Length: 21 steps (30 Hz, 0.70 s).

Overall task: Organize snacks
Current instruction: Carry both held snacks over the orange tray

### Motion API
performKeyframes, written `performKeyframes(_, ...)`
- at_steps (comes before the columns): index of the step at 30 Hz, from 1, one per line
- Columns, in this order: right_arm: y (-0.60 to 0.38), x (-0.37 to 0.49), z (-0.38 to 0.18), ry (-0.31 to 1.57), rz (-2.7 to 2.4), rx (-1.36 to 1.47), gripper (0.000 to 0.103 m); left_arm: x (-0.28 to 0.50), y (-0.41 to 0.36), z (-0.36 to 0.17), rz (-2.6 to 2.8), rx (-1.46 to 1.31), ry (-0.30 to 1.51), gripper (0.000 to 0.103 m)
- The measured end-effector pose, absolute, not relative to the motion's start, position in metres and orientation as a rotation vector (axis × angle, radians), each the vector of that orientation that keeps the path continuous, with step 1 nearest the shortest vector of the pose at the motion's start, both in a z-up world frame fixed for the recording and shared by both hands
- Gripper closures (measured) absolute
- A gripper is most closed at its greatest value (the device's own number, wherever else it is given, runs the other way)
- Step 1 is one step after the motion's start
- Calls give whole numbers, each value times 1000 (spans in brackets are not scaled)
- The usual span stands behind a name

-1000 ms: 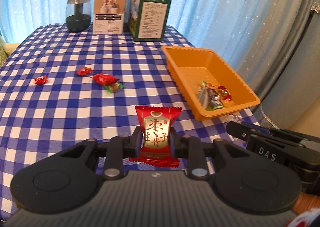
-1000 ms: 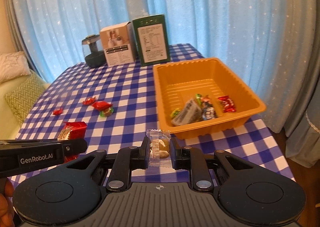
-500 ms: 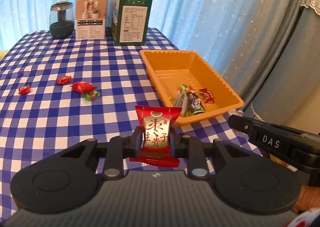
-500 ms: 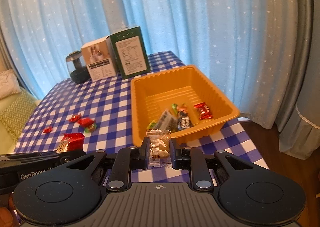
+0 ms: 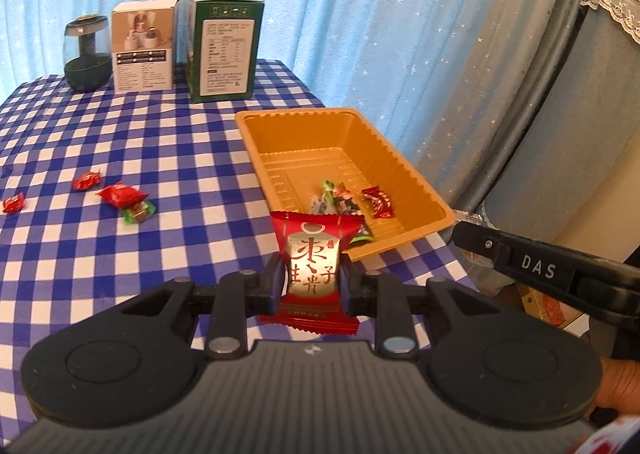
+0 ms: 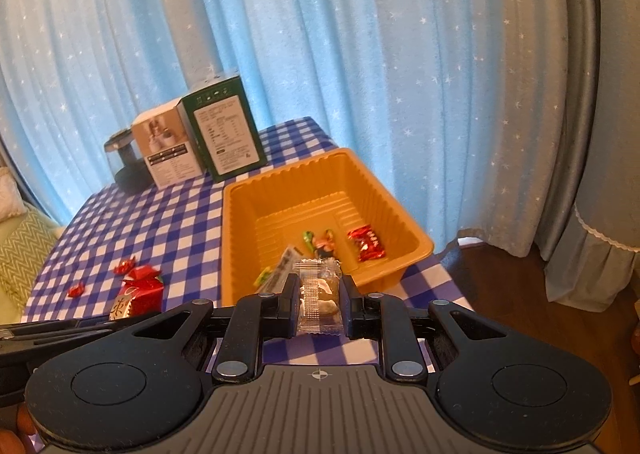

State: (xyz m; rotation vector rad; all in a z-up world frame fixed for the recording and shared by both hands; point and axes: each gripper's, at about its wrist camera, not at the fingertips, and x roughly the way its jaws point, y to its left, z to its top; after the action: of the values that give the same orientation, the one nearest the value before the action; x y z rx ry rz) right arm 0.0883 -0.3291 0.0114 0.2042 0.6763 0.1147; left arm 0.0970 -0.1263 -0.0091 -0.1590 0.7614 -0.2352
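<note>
Left gripper point(image 5: 312, 281): we held it above the near edge of the tabletop point(image 5: 120, 141), its fingers point(image 5: 273, 282) clamped on a red snack packet point(image 5: 313, 266) that stood upright between them, printed face toward the camera.
Right gripper point(image 6: 320, 300): our fingers point(image 6: 289, 300) were pinched tight on a small clear-wrapped snack point(image 6: 320, 298), with a pale brown piece visible inside the wrapper.
Orange tray point(image 5: 404, 169): it sat on the blue-and-white checked cloth at about 1 o'clock from the left gripper, and at 12 o'clock just beyond the right gripper's fingertips in the right wrist view.
Tray contents: we saw a red wrapped candy point(image 6: 365, 242) toward the tray's right side and a small cluster of green and dark wrappers point(image 6: 320, 244) near its front wall, partly hidden behind the snacks we held.
Loose candies: three red ones point(image 5: 120, 194) and a green one point(image 5: 138, 212) lay on the cloth at about 10 o'clock from the left gripper, well apart from the tray.
Back of tabletop: a dark jar point(image 5: 86, 53), a white box point(image 5: 143, 45) and a green box point(image 5: 224, 47) stood in a row at 11 o'clock, in front of the blue starred curtain point(image 5: 360, 13).
Neighbouring tool: in the left wrist view the right gripper's black finger reached in from 3 o'clock, near the tray's front corner.
</note>
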Motion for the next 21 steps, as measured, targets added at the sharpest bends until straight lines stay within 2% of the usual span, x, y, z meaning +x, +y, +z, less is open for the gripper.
performKeyframes(21, -349, 183, -6, 701, 137, 109, 82, 194, -164, -26, -268, -149, 777, 79)
